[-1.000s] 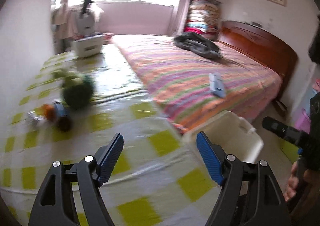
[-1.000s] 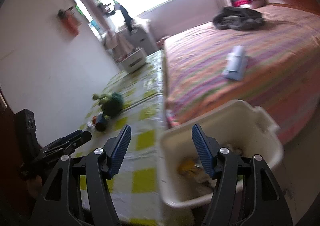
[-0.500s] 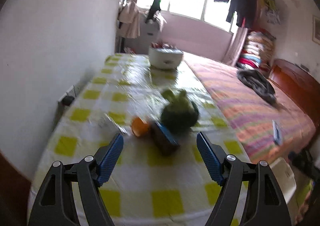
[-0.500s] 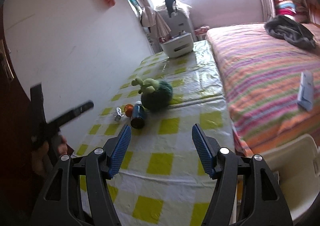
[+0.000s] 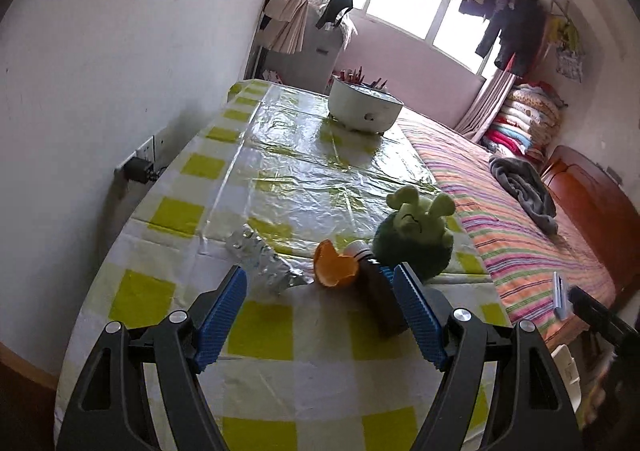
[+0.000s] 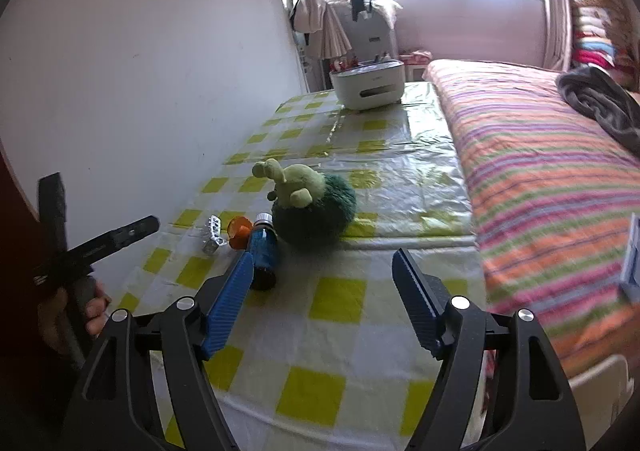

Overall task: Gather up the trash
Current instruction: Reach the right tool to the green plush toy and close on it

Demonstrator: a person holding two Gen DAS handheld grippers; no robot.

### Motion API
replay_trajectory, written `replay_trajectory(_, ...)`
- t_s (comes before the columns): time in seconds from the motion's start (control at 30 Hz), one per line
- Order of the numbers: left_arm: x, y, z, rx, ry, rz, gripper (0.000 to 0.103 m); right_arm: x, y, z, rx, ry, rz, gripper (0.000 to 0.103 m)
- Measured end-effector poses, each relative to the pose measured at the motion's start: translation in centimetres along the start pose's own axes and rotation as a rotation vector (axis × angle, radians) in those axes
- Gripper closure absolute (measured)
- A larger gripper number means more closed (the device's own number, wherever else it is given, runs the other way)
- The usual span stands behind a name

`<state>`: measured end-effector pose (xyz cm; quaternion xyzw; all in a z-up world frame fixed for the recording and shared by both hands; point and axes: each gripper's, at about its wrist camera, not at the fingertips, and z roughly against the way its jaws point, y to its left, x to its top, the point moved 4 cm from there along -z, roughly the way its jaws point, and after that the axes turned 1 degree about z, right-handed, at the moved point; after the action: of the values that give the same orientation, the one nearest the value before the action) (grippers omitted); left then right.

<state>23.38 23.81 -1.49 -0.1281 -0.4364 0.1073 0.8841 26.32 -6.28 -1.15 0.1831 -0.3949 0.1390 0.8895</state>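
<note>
Left wrist view: the left gripper (image 5: 320,291) hangs over the table (image 5: 264,335), jaws spread wide with nothing between the blue pads (image 5: 222,317). Just beyond the fingertips lies the trash in a row: a crumpled foil blister (image 5: 262,257) on the left, an orange peel (image 5: 334,265) in the middle, and a dark bottle (image 5: 378,291) on its side, white cap pointing away, partly behind the right pad. The peel touches the bottle near its cap. A green plush (image 5: 416,235) sits right behind the bottle. Farther back stands a white pot (image 5: 364,107), and a striped bed (image 5: 520,235) runs along the table's right edge.

Right wrist view: the right gripper (image 6: 322,281) is also wide open and holds nothing. The bottle (image 6: 262,249) shows blue here, lying just past the left fingertip; the peel (image 6: 239,230) and blister (image 6: 212,234) sit to its left, the plush (image 6: 312,209) to its right. The left gripper (image 6: 100,247) appears at the left edge, held in a hand (image 6: 76,307), above the table's near-left corner and short of the blister
</note>
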Motion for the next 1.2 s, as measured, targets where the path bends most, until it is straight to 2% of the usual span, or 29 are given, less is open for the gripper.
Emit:
replay_trajectory(0.2,-0.5,0.9,-0.4,0.005,0.016,-0.003,0.03,1.4,2.2,-4.9,0.017,0.037,0.046,0.029)
replay_trajectory(0.47,-0.7,1.8,-1.1,0.016,0.041,-0.015,0.03,3.9,3.5,-10.7,-0.011,0.05,0.095,0.027)
replay_trajectory(0.67,-1.0,1.5,-1.5,0.011,0.058,-0.036,0.03,5.5,3.5,-14.8,-0.084,0.068,0.133,0.023)
replay_trajectory(0.77,-1.1,1.4,-1.7,0.016,0.065,-0.053,0.03,5.8,3.8,-16.1,-0.071,0.072,0.134,0.023)
replay_trajectory(0.83,-1.1,1.2,-1.7,0.018,0.066,-0.06,0.03,5.9,5.1,-16.8,-0.071,0.073,0.185,0.023)
replay_trajectory(0.93,-1.1,1.3,-1.8,0.017,0.07,-0.061,0.03,5.8,6.4,-17.7,-0.113,0.083,0.282,0.027)
replay_trajectory(0.97,-1.1,1.3,-1.8,0.017,0.072,-0.06,0.03,5.6,6.6,-18.2,-0.132,0.098,0.314,0.04)
replay_trajectory(1.0,-1.2,1.4,-1.9,0.018,0.074,-0.061,0.03,5.2,6.6,-18.8,-0.15,0.12,0.342,0.042)
replay_trajectory(1.07,-1.2,1.5,-2.1,0.022,0.079,-0.06,0.03,4.8,6.5,-19.1,-0.179,0.109,0.383,0.047)
replay_trajectory(1.2,-1.3,1.8,-2.4,0.026,0.085,-0.052,0.03,4.5,5.8,-18.0,-0.178,0.085,0.372,0.054)
